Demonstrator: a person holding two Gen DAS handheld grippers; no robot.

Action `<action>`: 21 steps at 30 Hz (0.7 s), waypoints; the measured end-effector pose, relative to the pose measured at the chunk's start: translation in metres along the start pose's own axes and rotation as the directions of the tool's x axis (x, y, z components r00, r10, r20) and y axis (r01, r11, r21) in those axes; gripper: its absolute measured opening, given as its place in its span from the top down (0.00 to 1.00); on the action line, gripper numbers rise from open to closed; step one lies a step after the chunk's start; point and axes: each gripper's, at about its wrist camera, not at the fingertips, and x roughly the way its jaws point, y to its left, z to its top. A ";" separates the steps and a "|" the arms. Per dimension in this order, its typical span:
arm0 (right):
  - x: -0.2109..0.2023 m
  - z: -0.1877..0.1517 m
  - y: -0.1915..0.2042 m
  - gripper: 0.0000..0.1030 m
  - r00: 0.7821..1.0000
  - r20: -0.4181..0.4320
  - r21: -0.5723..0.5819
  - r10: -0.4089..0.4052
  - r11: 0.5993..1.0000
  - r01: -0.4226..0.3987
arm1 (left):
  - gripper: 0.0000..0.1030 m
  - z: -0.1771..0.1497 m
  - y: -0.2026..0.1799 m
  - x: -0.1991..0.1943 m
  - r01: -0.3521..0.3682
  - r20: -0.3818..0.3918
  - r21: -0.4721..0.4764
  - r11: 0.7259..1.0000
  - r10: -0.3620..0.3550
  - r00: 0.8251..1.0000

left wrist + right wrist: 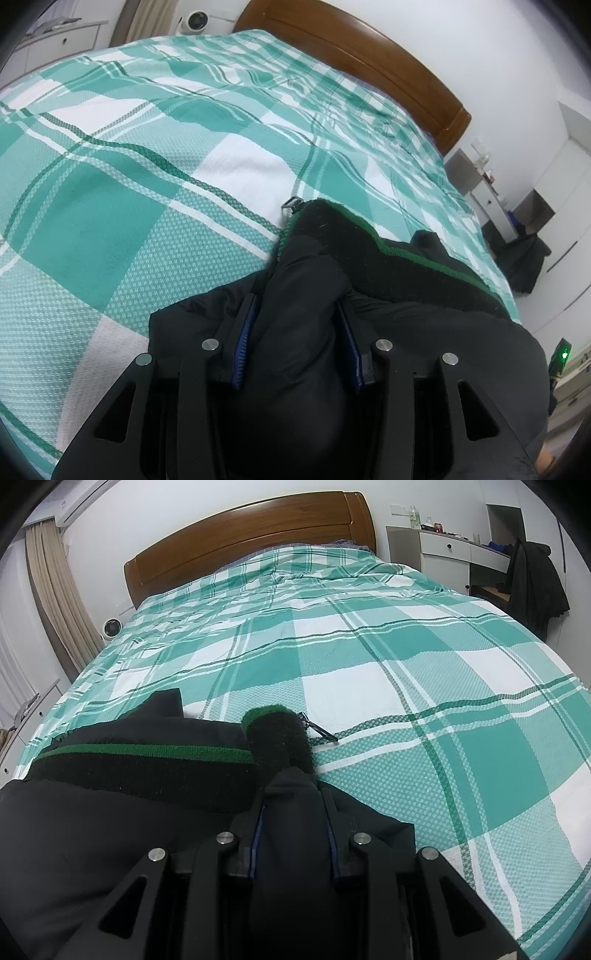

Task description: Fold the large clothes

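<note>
Two grippers, one black jacket (369, 295), one bed with green-and-white plaid cover (129, 184). Jacket bunched at 6 o'clock in both views, near cover edge; green-trimmed fleece collar (147, 764) and one metal zipper pull (321, 733) exposed. Left gripper (295, 332) clenched on fold of jacket fabric. Right gripper (293, 827) likewise clamped on jacket fabric. Wooden headboard (240, 542) at 12 o'clock. Seen from right wrist only: curtain (59, 590) at 10 o'clock, dark garment on chair (535, 583) at 2 o'clock. Seen from left wrist only: green indicator light (564, 355) at 4 o'clock.
</note>
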 end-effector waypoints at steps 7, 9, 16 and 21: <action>0.001 0.000 -0.002 0.73 1.000 0.000 0.013 0.015 1.000 -0.015 | 0.58 0.001 0.002 0.001 0.013 -0.002 -0.009 1.000 -0.013 1.000; 0.002 0.000 -0.002 0.73 1.000 -0.001 0.014 0.015 1.000 -0.015 | 0.58 0.002 0.002 0.001 0.013 -0.005 -0.011 1.000 -0.014 1.000; 0.002 0.002 -0.003 0.73 1.000 -0.011 0.014 0.015 1.000 -0.015 | 0.47 0.011 -0.005 -0.011 0.001 -0.099 -0.006 1.000 -0.001 0.995; 0.003 0.008 -0.008 0.73 0.998 -0.049 0.035 0.045 0.998 -0.044 | 0.35 0.020 -0.045 -0.092 0.012 0.004 0.112 0.994 -0.013 1.000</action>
